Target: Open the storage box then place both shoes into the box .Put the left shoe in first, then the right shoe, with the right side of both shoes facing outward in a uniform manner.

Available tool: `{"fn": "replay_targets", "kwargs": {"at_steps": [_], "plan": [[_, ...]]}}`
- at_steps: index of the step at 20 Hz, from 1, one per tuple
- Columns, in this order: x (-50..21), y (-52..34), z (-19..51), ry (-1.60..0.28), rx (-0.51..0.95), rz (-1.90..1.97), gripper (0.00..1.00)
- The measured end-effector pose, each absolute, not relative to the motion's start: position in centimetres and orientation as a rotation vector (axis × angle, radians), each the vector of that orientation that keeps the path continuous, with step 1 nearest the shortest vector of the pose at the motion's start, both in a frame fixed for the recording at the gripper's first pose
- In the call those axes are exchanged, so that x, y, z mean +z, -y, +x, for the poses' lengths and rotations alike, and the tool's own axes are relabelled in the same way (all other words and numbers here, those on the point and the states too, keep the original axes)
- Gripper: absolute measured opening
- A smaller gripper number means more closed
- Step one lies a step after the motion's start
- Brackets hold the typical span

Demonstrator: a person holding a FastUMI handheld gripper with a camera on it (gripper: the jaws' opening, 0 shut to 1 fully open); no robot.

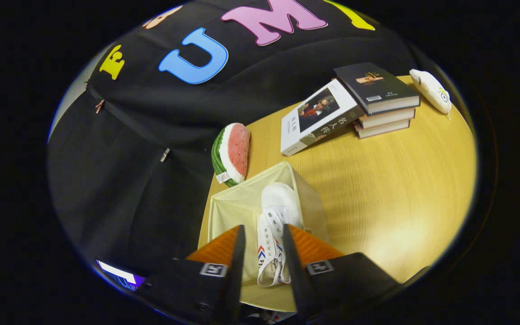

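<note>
Gripper view: I see the gripper (262, 253) poised above the open storage box (230, 205), a pale fabric bin standing on the wooden tabletop (391, 189). The jaws stand at a narrow-to-medium gap, their orange-ribbed inner faces turned toward each other. Between the jaws, and slightly ahead of them, lies one white shoe (276, 225) inside the box. Its toe points away from the jaws; its laces, eyelets and a red-and-blue side mark face up toward me. I cannot tell whether the jaws press on the shoe or merely flank it, since the contact line is hidden behind the finger edges. I also cannot tell whether this is the left or the right shoe.

Beyond the box, just past its far left corner, a watermelon-slice toy (233, 153) sits at the tabletop edge. Farther ahead and to the right of the jaws, a stack of books (379, 101) rests on the tabletop, with one white book (318, 117) leaning against it. A small white object (431, 90) lies beyond the stack.
</note>
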State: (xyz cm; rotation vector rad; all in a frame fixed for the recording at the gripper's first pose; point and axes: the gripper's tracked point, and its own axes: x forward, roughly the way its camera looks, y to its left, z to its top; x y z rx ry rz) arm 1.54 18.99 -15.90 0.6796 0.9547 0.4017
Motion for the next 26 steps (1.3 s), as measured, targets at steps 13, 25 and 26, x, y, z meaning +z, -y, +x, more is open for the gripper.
{"fn": "replay_targets", "kwargs": {"at_steps": [13,25,26], "plan": [[-12.7,-0.4,4.1,-0.579,0.184,0.376,0.99],[-0.7,13.9,3.7,-0.065,0.084,0.116,0.98],[-0.6,14.6,3.6,-0.068,0.086,0.133,0.98]]}}
